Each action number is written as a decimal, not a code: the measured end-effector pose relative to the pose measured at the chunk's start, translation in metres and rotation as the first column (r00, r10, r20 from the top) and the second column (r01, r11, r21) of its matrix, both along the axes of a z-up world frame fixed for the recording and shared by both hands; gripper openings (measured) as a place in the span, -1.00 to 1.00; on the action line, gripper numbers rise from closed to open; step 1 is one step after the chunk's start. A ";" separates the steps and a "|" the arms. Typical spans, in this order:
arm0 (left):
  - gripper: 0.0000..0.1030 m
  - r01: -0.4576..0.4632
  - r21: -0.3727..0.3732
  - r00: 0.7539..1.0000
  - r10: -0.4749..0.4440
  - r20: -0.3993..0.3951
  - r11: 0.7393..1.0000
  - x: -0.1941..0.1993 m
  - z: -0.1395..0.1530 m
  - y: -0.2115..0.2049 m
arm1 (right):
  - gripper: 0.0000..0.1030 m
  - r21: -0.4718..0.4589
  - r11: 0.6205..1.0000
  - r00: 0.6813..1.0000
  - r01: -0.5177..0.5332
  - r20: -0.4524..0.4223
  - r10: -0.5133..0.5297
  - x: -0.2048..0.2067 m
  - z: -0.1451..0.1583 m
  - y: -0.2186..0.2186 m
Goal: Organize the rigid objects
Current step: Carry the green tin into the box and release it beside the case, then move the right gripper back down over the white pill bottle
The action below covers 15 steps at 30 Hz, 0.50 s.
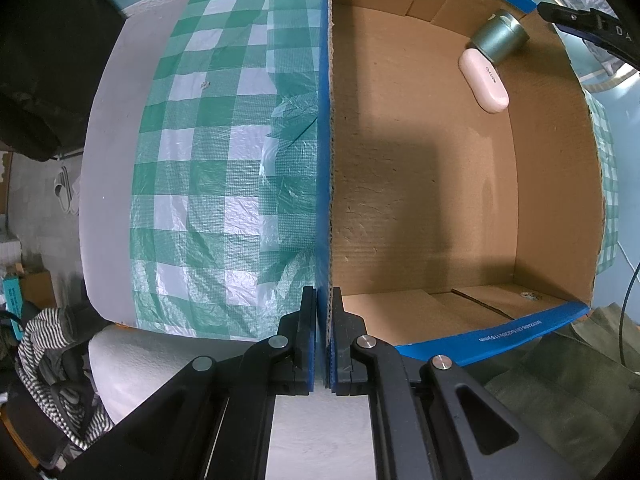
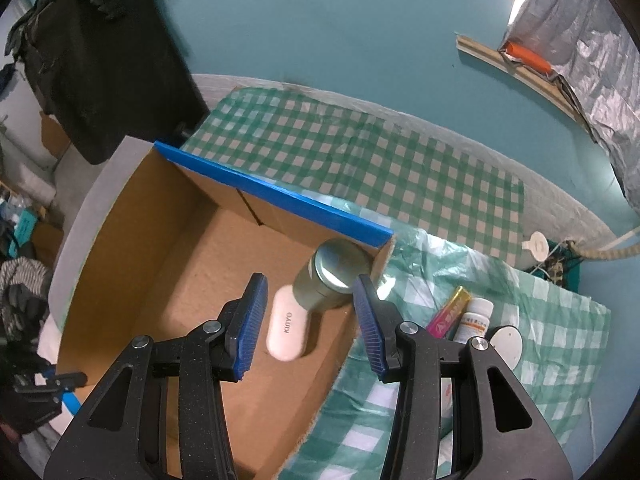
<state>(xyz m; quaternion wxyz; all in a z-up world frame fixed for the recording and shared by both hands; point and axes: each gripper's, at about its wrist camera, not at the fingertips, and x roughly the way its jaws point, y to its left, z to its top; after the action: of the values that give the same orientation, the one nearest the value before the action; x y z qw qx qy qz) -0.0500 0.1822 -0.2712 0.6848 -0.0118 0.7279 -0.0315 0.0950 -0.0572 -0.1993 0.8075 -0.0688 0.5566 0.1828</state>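
An open brown cardboard box with blue-taped rims (image 1: 420, 184) fills the right half of the left wrist view, and it is set on a green-and-white checked plastic cloth (image 1: 208, 168) spread over a pale table. The left gripper (image 1: 325, 312), at the bottom centre of that view, is clenched on the box's near side wall: the corrugated edge is pinched between its two blue pads, one pad outside the wall and one inside.

Two things are seen inside the box, in its upper right corner in the left wrist view. A pale green metal cylindrical tin (image 1: 500, 36) stands in the corner, and a pinkish-white oblong plastic case with printed lettering (image 1: 483, 80) lies on the box floor touching the tin.

In the right wrist view the right gripper (image 2: 308, 320) is held above the box, at lower centre of the frame, with its blue ribbed pads apart and nothing pressed between them; the tin (image 2: 328, 280) and the case (image 2: 286, 330) are seen beyond the gap.

On the cloth to the right of the box, at right centre of that view, a small white bottle with a label (image 2: 474, 320), a pink-and-yellow packet (image 2: 448, 314) and a white round disc (image 2: 506, 344) are grouped closely together.
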 end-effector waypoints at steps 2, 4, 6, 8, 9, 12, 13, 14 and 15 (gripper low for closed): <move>-0.91 0.001 0.001 1.000 -0.001 -0.001 1.000 0.000 0.000 -0.001 | -0.09 -0.001 1.000 1.000 0.006 -0.005 -0.006 0.000 0.001 -0.002; -0.91 0.000 0.001 1.000 0.000 -0.001 1.000 -0.001 0.000 -0.001 | -0.06 -0.006 1.000 1.000 0.011 -0.008 -0.011 0.000 0.003 -0.003; -0.91 -0.003 0.000 1.000 0.003 -0.003 1.000 -0.002 -0.001 -0.001 | -0.06 -0.002 1.000 1.000 0.010 -0.001 -0.010 -0.002 0.007 -0.004; -0.91 -0.004 -0.001 1.000 0.004 -0.005 1.000 0.000 -0.001 0.000 | -0.06 0.001 1.000 1.000 0.011 0.009 -0.011 -0.004 0.012 -0.006; -0.91 -0.004 0.000 1.000 0.004 -0.006 1.000 0.000 -0.001 0.000 | -0.06 0.001 1.000 1.000 0.012 0.011 -0.012 -0.004 0.014 -0.007; -0.91 -0.003 0.004 1.000 0.003 -0.008 1.000 0.000 -0.002 -0.001 | -0.06 0.002 1.000 1.000 0.018 0.018 -0.018 -0.005 0.020 -0.011; -0.91 -0.004 0.005 1.000 0.004 -0.008 1.000 0.001 -0.002 -0.002 | -0.06 0.000 1.000 1.000 0.021 0.023 -0.021 -0.006 0.022 -0.013; -0.91 -0.004 0.005 1.000 0.004 -0.007 1.000 0.001 -0.002 -0.002 | -0.06 -0.001 1.000 0.999 0.025 0.027 -0.025 -0.007 0.025 -0.016; -0.91 -0.005 0.004 1.000 0.005 -0.007 1.000 0.001 -0.002 -0.002 | -0.06 -0.002 1.000 0.999 0.029 0.029 -0.029 -0.007 0.027 -0.018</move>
<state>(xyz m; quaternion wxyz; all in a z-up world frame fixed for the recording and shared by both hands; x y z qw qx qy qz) -0.0490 0.1799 -0.2729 0.6825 -0.0124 0.7302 -0.0280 0.0876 -0.0754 -0.1727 0.8180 -0.0643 0.5460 0.1694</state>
